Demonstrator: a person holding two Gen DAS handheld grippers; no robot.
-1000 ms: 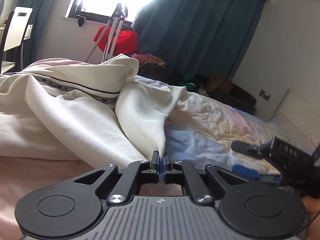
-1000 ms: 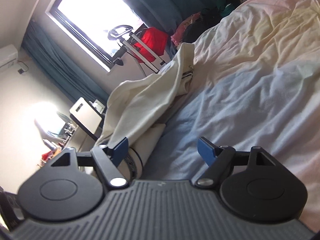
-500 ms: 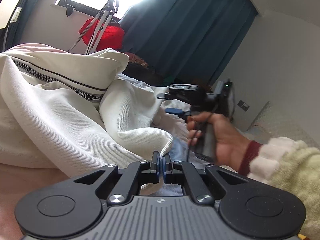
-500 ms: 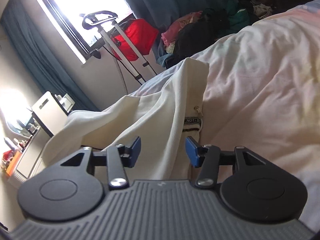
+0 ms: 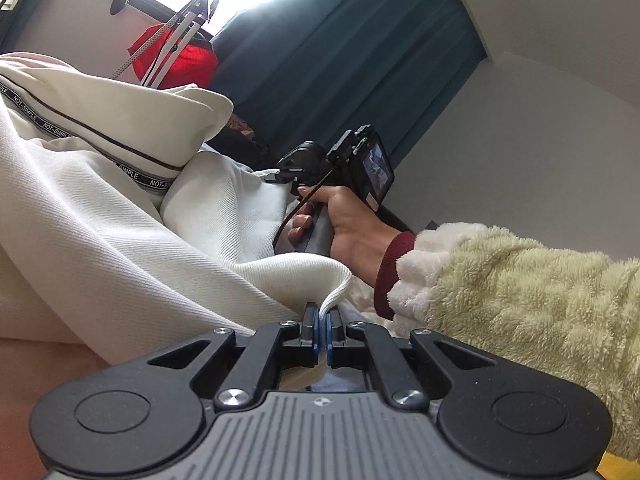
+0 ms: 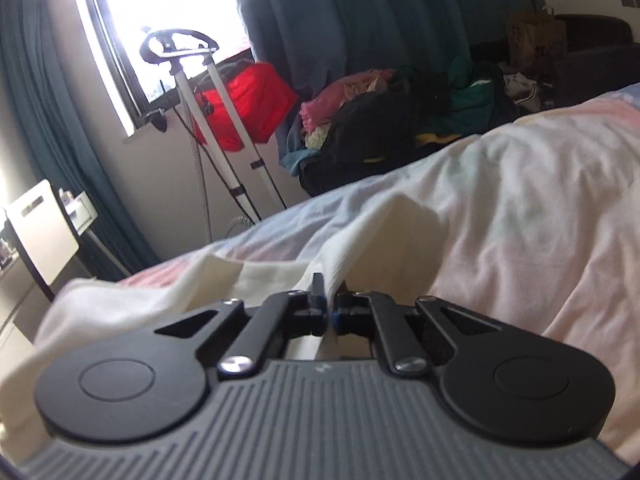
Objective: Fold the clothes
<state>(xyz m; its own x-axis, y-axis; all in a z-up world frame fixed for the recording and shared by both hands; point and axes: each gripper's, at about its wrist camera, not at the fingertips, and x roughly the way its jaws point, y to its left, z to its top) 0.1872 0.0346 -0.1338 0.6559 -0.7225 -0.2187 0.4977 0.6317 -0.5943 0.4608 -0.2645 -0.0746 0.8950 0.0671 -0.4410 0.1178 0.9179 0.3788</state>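
A cream garment (image 5: 120, 216) with a black lettered stripe lies bunched on the bed and fills the left of the left wrist view. My left gripper (image 5: 322, 320) is shut on its ribbed hem. The right gripper's body (image 5: 340, 164) shows beyond it, held in a hand, with its fingers hidden by cloth. In the right wrist view my right gripper (image 6: 327, 304) is shut on another edge of the cream garment (image 6: 224, 280), which trails off to the left.
The bed sheet (image 6: 520, 200), pastel pink and white, spreads to the right. Behind the bed stand a garment steamer stand (image 6: 208, 120), a red item (image 6: 248, 104), a pile of clothes (image 6: 400, 120) and blue curtains (image 6: 360, 12). A fleece sleeve (image 5: 520, 292) crosses at right.
My right gripper moved in over the garment's edge and closed on it; it was open before. My left gripper stayed shut on the hem and tilted upward.
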